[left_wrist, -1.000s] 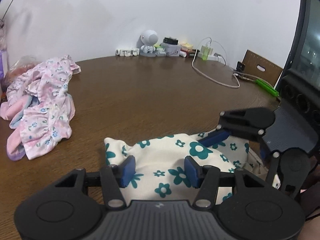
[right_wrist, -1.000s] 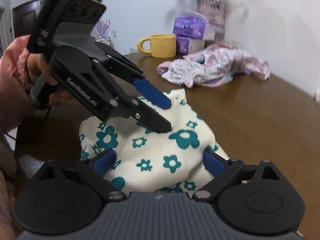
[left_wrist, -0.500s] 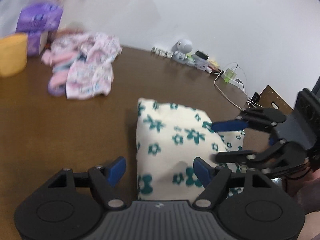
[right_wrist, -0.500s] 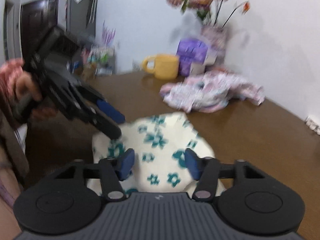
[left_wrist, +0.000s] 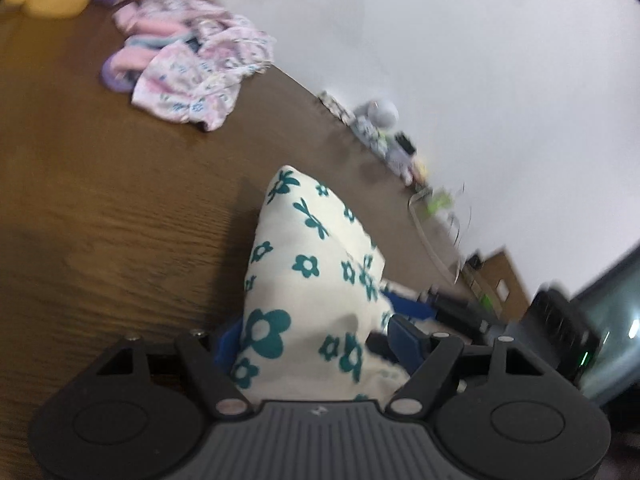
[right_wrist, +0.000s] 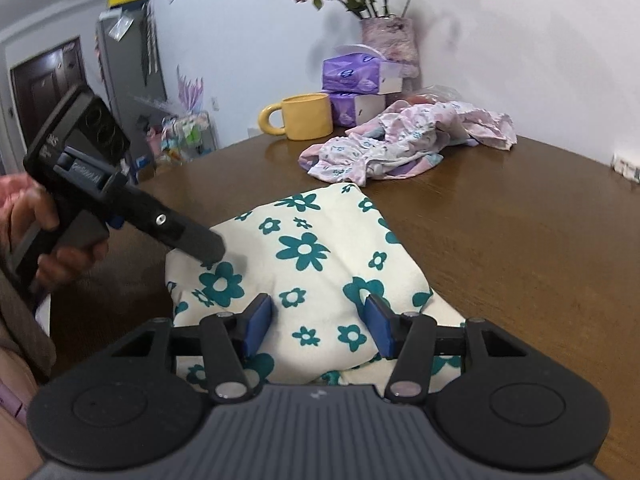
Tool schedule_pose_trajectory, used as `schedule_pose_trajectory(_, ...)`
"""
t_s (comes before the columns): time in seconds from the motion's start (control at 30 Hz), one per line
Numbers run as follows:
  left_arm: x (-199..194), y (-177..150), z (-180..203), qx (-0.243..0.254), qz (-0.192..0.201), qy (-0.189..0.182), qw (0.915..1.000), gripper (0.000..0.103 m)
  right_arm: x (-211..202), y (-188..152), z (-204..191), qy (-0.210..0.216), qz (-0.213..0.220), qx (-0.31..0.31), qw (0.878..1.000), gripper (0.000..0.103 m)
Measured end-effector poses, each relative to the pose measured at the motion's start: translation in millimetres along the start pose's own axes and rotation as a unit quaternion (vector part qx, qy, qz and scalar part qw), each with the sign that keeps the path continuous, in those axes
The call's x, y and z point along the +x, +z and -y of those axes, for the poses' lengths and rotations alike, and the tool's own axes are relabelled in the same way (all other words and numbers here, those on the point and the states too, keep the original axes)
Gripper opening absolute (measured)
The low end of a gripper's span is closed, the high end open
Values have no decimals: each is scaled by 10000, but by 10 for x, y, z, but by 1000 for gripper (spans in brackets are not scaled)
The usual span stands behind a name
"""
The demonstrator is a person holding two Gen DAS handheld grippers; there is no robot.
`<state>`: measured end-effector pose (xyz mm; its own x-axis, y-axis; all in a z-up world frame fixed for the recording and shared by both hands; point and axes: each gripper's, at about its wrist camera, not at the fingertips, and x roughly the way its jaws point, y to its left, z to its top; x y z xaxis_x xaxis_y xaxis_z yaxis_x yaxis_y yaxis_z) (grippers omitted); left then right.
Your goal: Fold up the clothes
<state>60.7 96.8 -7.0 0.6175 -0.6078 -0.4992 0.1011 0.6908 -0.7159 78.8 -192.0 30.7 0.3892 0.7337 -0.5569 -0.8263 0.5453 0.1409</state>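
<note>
A folded cream cloth with teal flowers point(right_wrist: 320, 256) lies on the brown table point(right_wrist: 520, 248); it also shows in the left wrist view point(left_wrist: 312, 280). My left gripper point(left_wrist: 316, 340) is rolled on its side, its open blue pads on either side of the cloth's near-left edge; it shows from outside in the right wrist view point(right_wrist: 200, 244). My right gripper point(right_wrist: 316, 322) is open, its pads resting over the cloth's near edge without pinching it. A crumpled pink floral garment point(right_wrist: 408, 140) lies at the far side of the table, also in the left wrist view point(left_wrist: 192, 76).
A yellow mug point(right_wrist: 304, 116), purple tissue boxes point(right_wrist: 360, 76) and a flower vase point(right_wrist: 392, 36) stand behind the pink garment. A white cable point(left_wrist: 428, 236), chargers and a small robot figure point(left_wrist: 380, 114) line the wall. A dark screen point(left_wrist: 608, 320) stands at right.
The left gripper has swung round and tilted, closing in on the cloth's left edge. The right gripper has opened a little wider and settled over the near edge.
</note>
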Motion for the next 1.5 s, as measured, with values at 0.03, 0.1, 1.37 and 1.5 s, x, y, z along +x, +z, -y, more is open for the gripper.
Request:
schedule_pose_trajectory(0.03, 18, 2, -6, -118, 66, -8, 9999, 74, -8, -13, 9, -3, 30, 44, 10000, 52)
schedule_pose_trajectory(0.1, 55, 2, -1, -287, 190, 13, 9994, 72, -15, -29, 14, -28, 78, 106, 9999, 52)
schedule_pose_trajectory(1.37, 910, -1525, 1651, 7432, -141, 1722, 6464, 25, -1040, -656, 279, -1572, 642, 1391, 9756, 54)
schedule_pose_trajectory(1.5, 860, -1574, 1616, 7367, -300, 1585, 6567, 37, -1169, -602, 233, -1396, 983, 1302, 9767, 54)
